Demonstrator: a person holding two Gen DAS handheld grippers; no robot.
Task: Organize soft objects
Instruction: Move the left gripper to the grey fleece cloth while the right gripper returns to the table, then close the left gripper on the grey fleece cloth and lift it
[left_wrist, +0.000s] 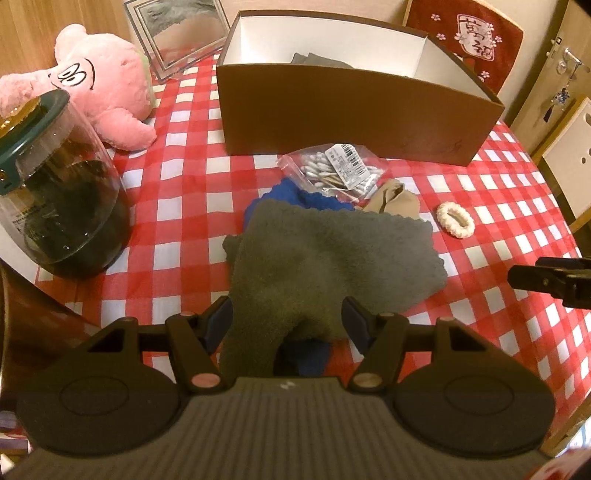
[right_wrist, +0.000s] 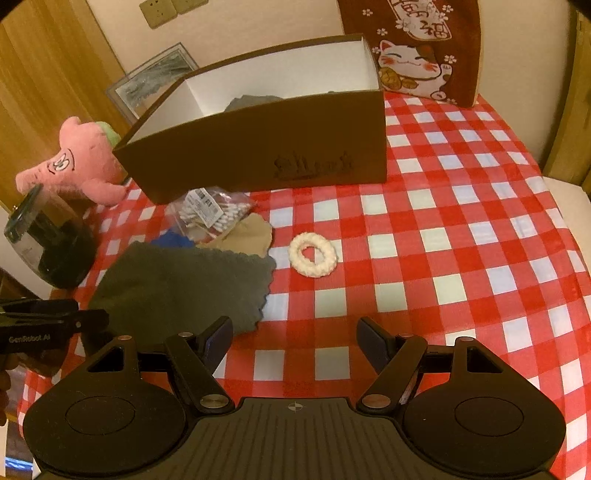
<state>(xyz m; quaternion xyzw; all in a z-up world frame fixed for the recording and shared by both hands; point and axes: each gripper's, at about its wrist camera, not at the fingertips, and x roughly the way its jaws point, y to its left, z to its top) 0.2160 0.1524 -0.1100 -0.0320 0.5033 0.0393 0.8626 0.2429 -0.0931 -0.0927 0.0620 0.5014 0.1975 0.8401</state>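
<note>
A grey fluffy towel (left_wrist: 332, 251) (right_wrist: 184, 284) lies crumpled on the checked tablecloth, over a blue cloth (left_wrist: 306, 197). My left gripper (left_wrist: 288, 317) hangs low over the towel's near end. Its jaws stand wide on either side of the fabric and the pads do not squeeze it. My right gripper (right_wrist: 293, 332) is open and empty above bare tablecloth, to the right of the towel. A beige cloth (right_wrist: 251, 236) and a white scrunchie (right_wrist: 313, 258) lie beyond it. The brown box (right_wrist: 258, 147) at the back holds a grey cloth (right_wrist: 251, 101).
A bag of cotton swabs (left_wrist: 336, 170) lies in front of the box. At the left are a pink plush (left_wrist: 103, 85) and a glass jar with a green lid (left_wrist: 62, 192). A picture frame (left_wrist: 177, 33) and a red cat cushion (right_wrist: 413, 55) stand behind.
</note>
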